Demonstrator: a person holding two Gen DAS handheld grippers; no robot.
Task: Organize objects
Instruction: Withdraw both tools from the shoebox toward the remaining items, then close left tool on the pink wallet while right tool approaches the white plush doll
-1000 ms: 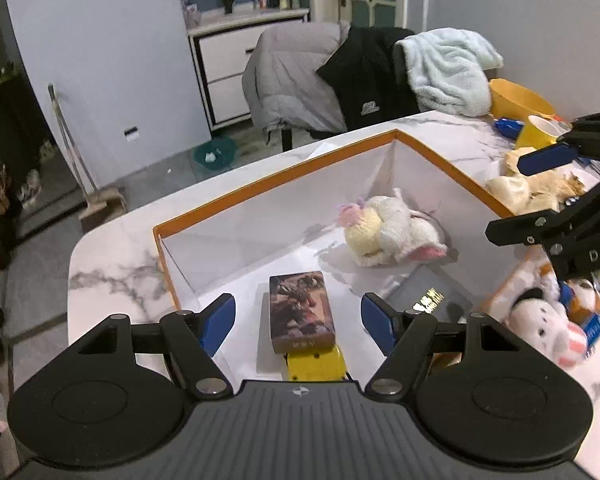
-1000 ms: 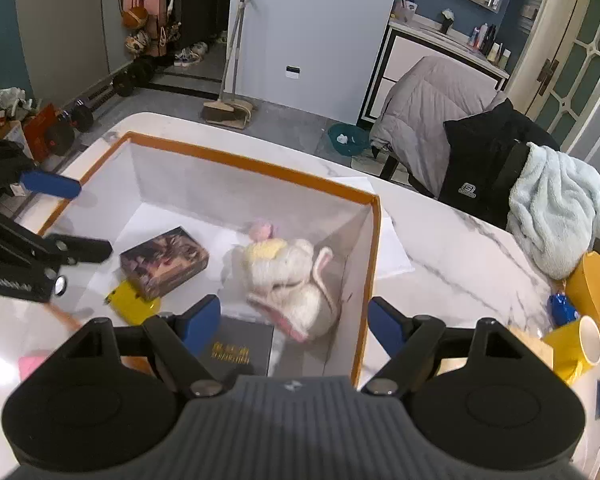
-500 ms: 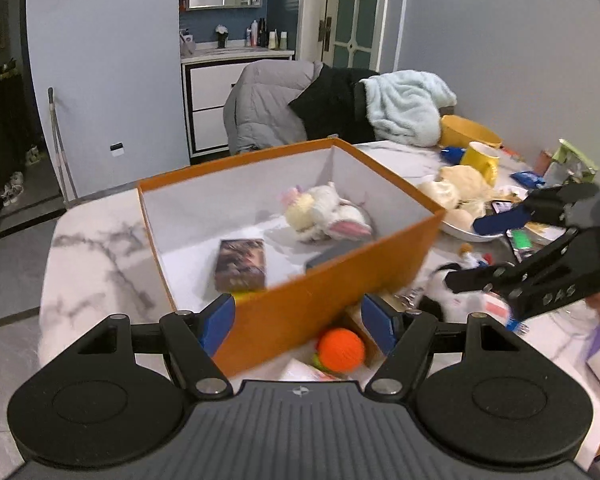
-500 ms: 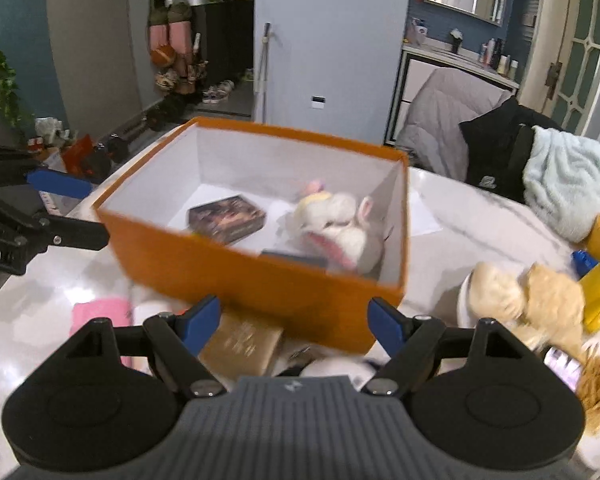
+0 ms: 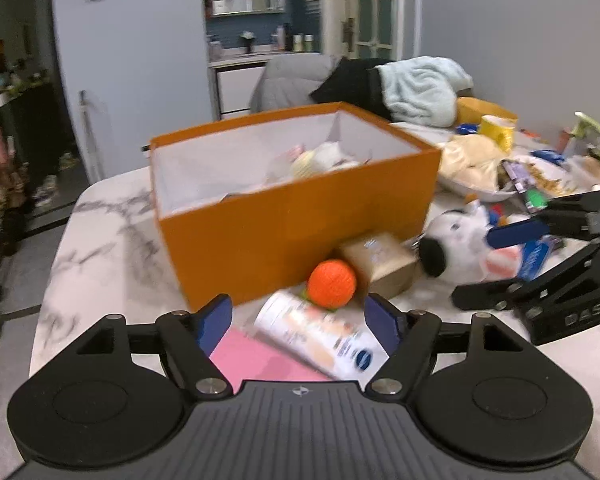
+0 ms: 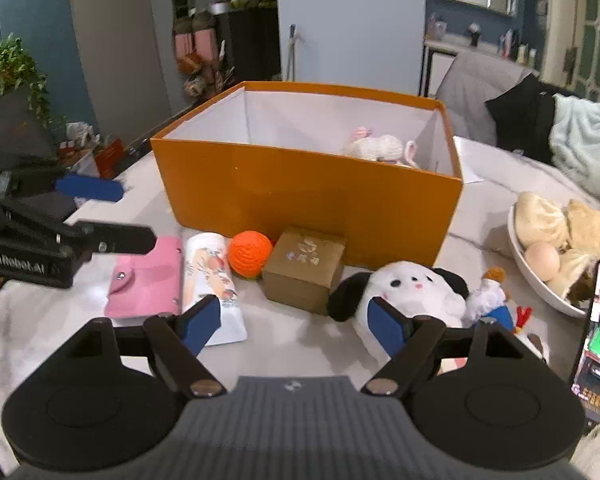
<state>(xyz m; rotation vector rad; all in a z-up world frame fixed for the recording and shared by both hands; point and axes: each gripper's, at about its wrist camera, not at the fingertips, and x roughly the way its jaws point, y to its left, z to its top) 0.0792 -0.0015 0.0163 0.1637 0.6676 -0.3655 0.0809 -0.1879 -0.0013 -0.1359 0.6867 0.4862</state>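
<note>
On the marble table (image 6: 480,240), in front of the orange box (image 6: 308,196), lay a row of loose things: a pink wallet (image 6: 148,280), a white tube (image 6: 210,280), an orange knitted ball (image 6: 250,253), a small gold box (image 6: 306,268) and a black-and-white plush dog (image 6: 404,288). Another plush (image 6: 380,147) already sat inside the orange box.

Both claws hung above that row, empty. The left gripper (image 5: 300,322) was spreading its jaws, with the tube (image 5: 316,332) and the ball (image 5: 332,283) showing in the gap below them but nothing pinched. The right gripper (image 6: 296,326) stood wide, its fingers framing bare table between the tube and the dog.

To my eye each hand was choosing its next piece. I would have centred the left over the tube's middle, across its width, so it could not roll away. The right looked best placed for the gold box or the dog; squeezing the dog's body rather than an ear should keep it from swinging. The ball touched the gold box, so lifting either risked nudging the other.
</note>
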